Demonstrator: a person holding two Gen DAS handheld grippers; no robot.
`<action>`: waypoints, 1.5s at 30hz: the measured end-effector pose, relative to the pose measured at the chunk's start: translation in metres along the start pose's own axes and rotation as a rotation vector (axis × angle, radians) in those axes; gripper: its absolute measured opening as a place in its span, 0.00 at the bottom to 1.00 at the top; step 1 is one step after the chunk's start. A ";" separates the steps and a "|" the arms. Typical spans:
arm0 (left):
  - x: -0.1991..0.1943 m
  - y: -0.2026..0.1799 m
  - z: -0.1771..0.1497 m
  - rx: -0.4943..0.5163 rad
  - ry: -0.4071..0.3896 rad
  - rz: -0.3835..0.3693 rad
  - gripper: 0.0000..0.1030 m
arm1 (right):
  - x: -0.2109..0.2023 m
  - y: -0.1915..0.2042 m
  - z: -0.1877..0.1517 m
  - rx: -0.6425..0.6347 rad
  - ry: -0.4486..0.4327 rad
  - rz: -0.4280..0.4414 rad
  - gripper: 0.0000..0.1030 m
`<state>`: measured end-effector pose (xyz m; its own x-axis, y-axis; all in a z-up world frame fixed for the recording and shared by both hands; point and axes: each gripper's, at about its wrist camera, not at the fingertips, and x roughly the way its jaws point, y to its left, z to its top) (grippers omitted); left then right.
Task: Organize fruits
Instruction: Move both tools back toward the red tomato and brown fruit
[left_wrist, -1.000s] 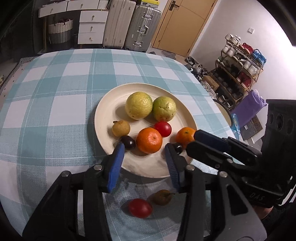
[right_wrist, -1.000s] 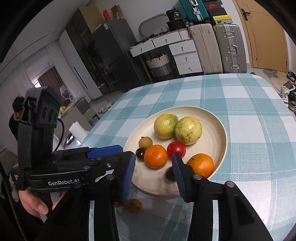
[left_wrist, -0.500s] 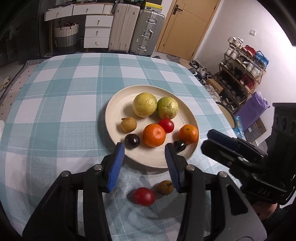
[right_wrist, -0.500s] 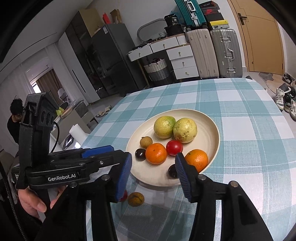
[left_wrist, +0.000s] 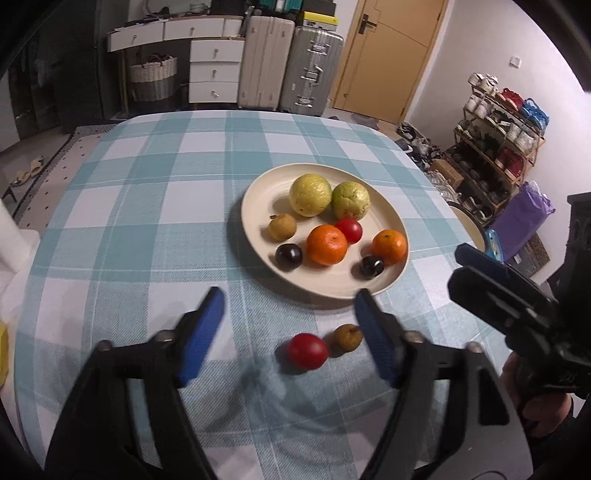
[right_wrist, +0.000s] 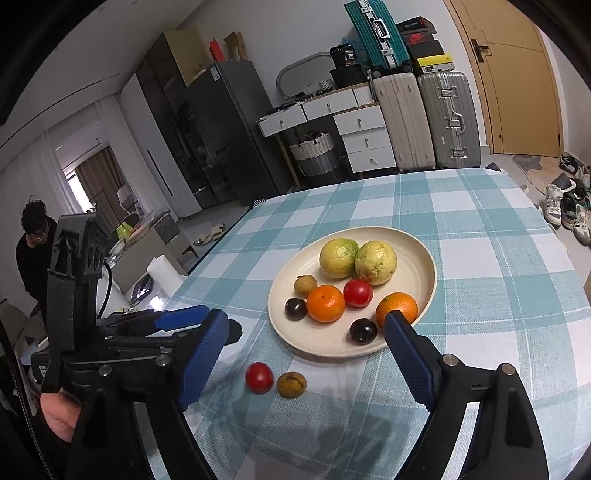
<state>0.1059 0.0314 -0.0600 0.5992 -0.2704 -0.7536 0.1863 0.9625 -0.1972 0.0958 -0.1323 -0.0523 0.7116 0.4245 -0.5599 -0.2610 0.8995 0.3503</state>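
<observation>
A cream plate (left_wrist: 258, 192) (right_wrist: 424, 254) on the checked tablecloth holds two green guavas (left_wrist: 310, 195), two oranges (left_wrist: 327, 244), a red tomato (left_wrist: 349, 229), two dark plums (left_wrist: 289, 256) and a small brown fruit (left_wrist: 282, 227). A red tomato (left_wrist: 307, 351) (right_wrist: 259, 377) and a small brown fruit (left_wrist: 347, 337) (right_wrist: 291, 384) lie on the cloth in front of the plate. My left gripper (left_wrist: 290, 332) is open and empty above them. My right gripper (right_wrist: 303, 347) is open and empty, also seen at the left wrist view's right edge (left_wrist: 480, 273).
The table (left_wrist: 147, 192) drops off at its rounded edges. Suitcases (left_wrist: 291, 66), drawers and a basket stand behind it, and a shoe rack (left_wrist: 498, 122) to the right. A white roll (right_wrist: 162, 269) sits past the table's left edge.
Both grippers have pulled back from the plate and opened wider. The loose tomato and brown fruit now lie between the left gripper's fingers in view.
</observation>
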 end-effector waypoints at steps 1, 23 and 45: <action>-0.002 0.002 -0.002 -0.009 -0.003 0.003 0.76 | -0.002 0.001 -0.001 0.000 0.001 0.000 0.86; 0.012 0.014 -0.039 -0.077 0.069 0.026 0.99 | -0.020 0.001 -0.030 0.006 0.007 0.027 1.00; 0.048 0.012 -0.041 -0.047 0.135 0.021 0.80 | 0.004 -0.017 -0.045 0.040 0.084 -0.020 1.00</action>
<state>0.1053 0.0313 -0.1239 0.4917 -0.2481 -0.8347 0.1369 0.9687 -0.2073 0.0740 -0.1407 -0.0943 0.6588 0.4154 -0.6273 -0.2198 0.9036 0.3676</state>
